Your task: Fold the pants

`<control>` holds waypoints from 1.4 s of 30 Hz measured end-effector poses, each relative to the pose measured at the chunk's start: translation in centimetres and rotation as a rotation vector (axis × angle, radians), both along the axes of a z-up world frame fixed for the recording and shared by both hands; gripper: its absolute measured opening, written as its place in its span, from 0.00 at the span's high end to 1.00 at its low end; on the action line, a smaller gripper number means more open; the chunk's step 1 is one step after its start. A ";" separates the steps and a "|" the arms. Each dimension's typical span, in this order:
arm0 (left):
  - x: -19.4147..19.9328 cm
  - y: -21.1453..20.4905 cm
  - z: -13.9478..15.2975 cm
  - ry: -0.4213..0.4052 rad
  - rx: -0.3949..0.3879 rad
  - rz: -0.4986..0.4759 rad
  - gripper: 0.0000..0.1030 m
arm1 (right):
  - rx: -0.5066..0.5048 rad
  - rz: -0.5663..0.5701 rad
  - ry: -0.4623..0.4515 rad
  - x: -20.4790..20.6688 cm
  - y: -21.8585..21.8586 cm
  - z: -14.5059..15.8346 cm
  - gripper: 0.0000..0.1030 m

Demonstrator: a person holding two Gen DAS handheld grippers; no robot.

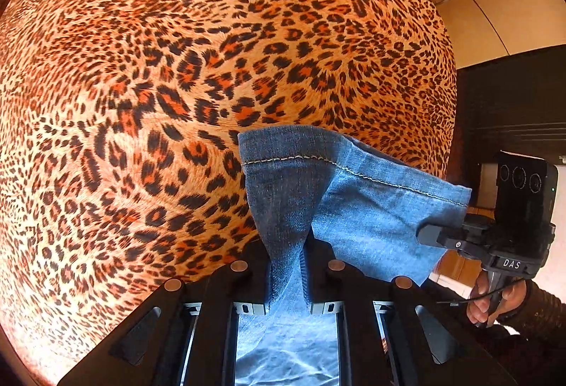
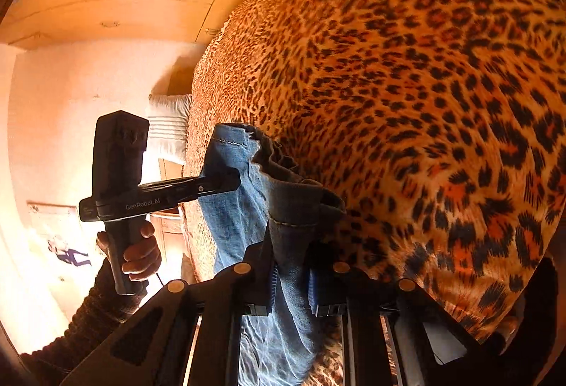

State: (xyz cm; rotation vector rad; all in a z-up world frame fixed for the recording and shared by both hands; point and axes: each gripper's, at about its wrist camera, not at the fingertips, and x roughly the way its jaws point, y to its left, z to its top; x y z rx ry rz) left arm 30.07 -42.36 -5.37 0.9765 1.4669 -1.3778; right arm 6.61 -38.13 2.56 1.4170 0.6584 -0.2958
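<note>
Left wrist view: a leopard-print bed (image 1: 177, 85) fills the background. The left gripper (image 1: 286, 276) pinches the jeans (image 1: 371, 209) at a hem, lifted above the bed.

Right wrist view: the right gripper (image 2: 292, 283) clamps another hem. The denim looks soft but heavy; the bed offers wide room, its left edge near.

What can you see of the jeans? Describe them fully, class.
The jeans are faded blue denim with pale stitching along a hem. They hang lifted above the leopard-print bedspread, bunched and folded at the held end. The left tongs and the right tongs each pinch the cloth.
</note>
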 end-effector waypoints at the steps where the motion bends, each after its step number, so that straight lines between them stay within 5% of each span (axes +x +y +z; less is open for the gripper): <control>1: 0.2 0.6 0.8 -0.001 -0.012 0.016 0.89 | -0.034 0.026 -0.002 0.7 0.0 0.9 0.87; 8: 3.2 6.9 6.1 -0.024 -0.089 0.151 0.89 | -0.295 0.291 -0.019 7.7 2.5 8.7 0.87; 14: 6.4 15.9 7.8 -0.007 -0.100 0.308 0.88 | -0.425 0.604 -0.039 11.7 8.2 10.9 0.87; 19: 8.0 24.5 5.7 0.022 -0.050 0.464 0.84 | -0.402 0.918 -0.047 13.1 17.0 8.1 0.87; 24: 7.8 31.3 2.4 -0.055 0.100 0.599 0.79 | -0.365 1.200 0.094 14.1 24.8 2.1 0.83; 26: 8.1 34.3 2.8 -0.048 0.105 0.683 0.69 | -0.382 1.265 0.124 13.9 26.3 1.5 0.83; 29: 7.9 38.8 4.6 -0.071 0.053 0.809 0.43 | -0.369 1.323 0.086 13.5 26.0 2.9 0.80; 31: 7.0 41.9 6.0 -0.033 0.005 0.909 0.38 | -0.363 1.322 0.035 13.5 24.6 4.9 0.70; 37: -0.1 47.4 8.3 0.088 -0.109 1.209 0.33 | -0.305 1.214 -0.043 17.5 17.0 7.8 0.58; 42: -7.5 46.9 7.2 0.173 -0.136 1.466 0.32 | -0.323 1.372 -0.090 23.9 14.6 6.8 0.58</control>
